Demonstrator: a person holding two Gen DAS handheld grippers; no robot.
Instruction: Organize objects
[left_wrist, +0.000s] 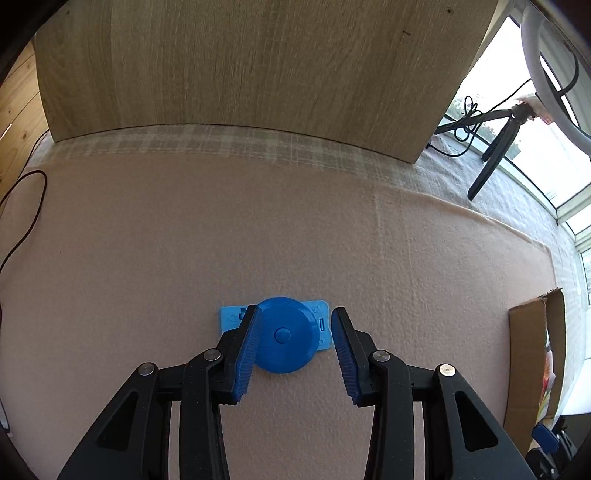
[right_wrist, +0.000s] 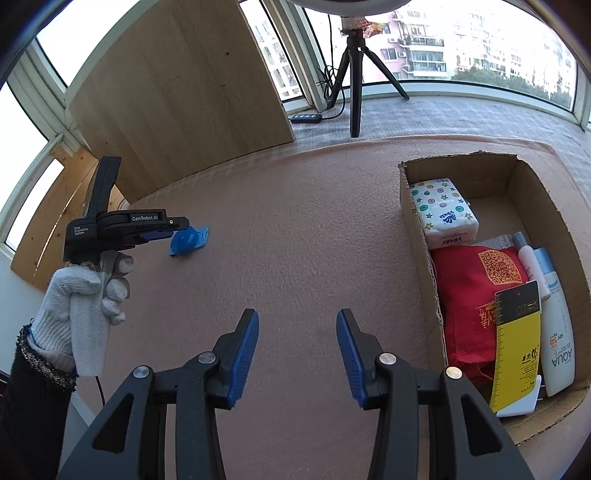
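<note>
The round blue plastic tape measure on its pale-blue card (left_wrist: 282, 334) lies flat on the pinkish felt table cover (left_wrist: 295, 229), well left of the open cardboard box (right_wrist: 413, 221). Your left gripper (left_wrist: 295, 332) is released, its ribbed blue pads either side of the disc, the left pad at its rim. Your right gripper (right_wrist: 297, 339) is spread wide over bare felt, grasping nothing. Inside the box sit a tissue pack (right_wrist: 445, 218), a red cloth pouch (right_wrist: 476, 295), and a white sunscreen bottle (right_wrist: 559, 332).
</note>
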